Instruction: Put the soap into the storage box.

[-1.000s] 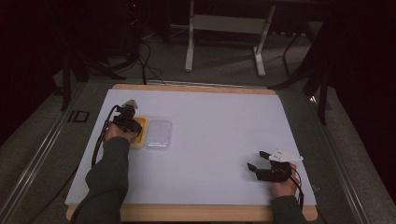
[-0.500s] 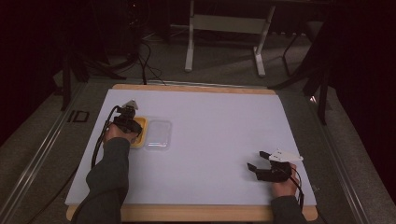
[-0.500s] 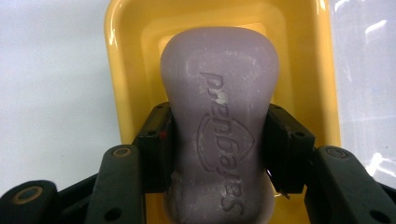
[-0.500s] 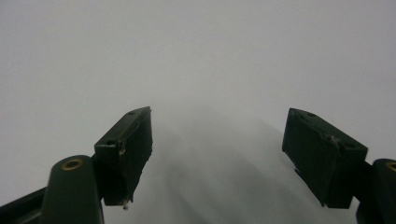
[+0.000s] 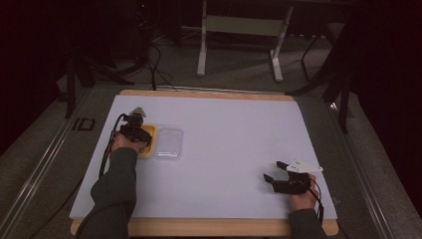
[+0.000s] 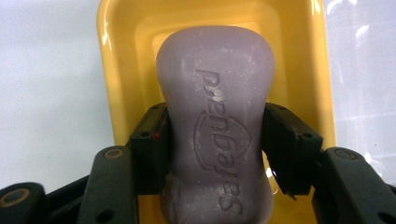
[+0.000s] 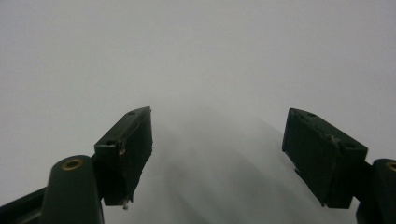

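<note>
One rectangular yellow plastic soap dish [image 5: 149, 145] lay at the left side of the white-covered table [image 5: 234, 134]. Inside the dish lay one mauve oval bar of soap [image 6: 215, 121], embossed with a brand name and a shield mark. One clear plastic lid [image 5: 168, 143] lay flat on the table just beside the dish, on its right, with their edges close together.

The left gripper [image 5: 133, 130] was positioned over the dish, held by the person's left hand [image 5: 123, 144], whose dark sleeve entered from the bottom edge. In the left gripper view, the two black jaws stood on either side of the bar's waist. The jaws had just been opening, with the soap between them. The left pad [image 6: 154, 140] lay against the flank of the bar; a narrow gap showed at the right pad [image 6: 285, 144]. The grip was therefore released, at a narrow opening set by the width of the bar. The bar rested in the well of the dish, and its far end pointed toward the far wall of the dish.

The right gripper [image 5: 274, 172] rested near the front right of the table, well apart from the dish and lid. Its jaws were spread wide with nothing between them, above bare white surface.

Beyond the far table edge stood one light metal frame stand [image 5: 239, 30] on the dark floor, and cables [image 5: 154, 64] lay on the floor at the far left.
</note>
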Available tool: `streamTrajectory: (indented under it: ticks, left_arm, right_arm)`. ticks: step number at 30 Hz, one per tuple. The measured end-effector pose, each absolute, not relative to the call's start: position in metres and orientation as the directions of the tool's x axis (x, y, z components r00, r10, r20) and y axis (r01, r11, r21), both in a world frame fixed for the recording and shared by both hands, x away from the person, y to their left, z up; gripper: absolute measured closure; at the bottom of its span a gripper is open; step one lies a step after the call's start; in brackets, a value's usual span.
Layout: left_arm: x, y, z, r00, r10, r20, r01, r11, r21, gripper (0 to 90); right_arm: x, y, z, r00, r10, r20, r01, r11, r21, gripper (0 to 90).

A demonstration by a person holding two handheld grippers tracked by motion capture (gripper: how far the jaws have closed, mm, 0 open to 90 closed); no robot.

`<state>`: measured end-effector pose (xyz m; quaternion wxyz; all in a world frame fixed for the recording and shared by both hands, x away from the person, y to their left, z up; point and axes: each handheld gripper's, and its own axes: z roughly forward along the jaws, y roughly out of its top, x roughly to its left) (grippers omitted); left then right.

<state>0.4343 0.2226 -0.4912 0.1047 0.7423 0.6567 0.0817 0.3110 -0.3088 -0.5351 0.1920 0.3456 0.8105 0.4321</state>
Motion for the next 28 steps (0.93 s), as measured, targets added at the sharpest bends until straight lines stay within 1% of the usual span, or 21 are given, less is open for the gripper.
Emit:
streamTrajectory:
  ticks: [12,21,26,28]
  left_arm:
    - [0.428,0.226,-0.477,0.120,0.992,-0.032,0.937,-0.103,0.333,40.6]
    - [0.420,0.222,-0.465,0.160,0.986,-0.037,0.906,-0.132,0.401,40.2]
    - [0.409,0.218,-0.452,0.205,0.978,-0.043,0.868,-0.161,0.470,40.2]
    - [0.402,0.214,-0.446,0.226,0.974,-0.032,0.847,-0.180,0.499,39.8]
  right_arm:
    - [0.311,-0.309,-0.535,-0.687,0.726,-0.014,0.394,0.389,0.833,23.9]
    - [0.311,-0.309,-0.535,-0.687,0.726,-0.016,0.393,0.390,0.833,23.9]
    - [0.311,-0.309,-0.535,-0.687,0.727,-0.016,0.394,0.390,0.833,23.6]
    - [0.311,-0.308,-0.535,-0.687,0.727,-0.013,0.396,0.389,0.832,23.0]
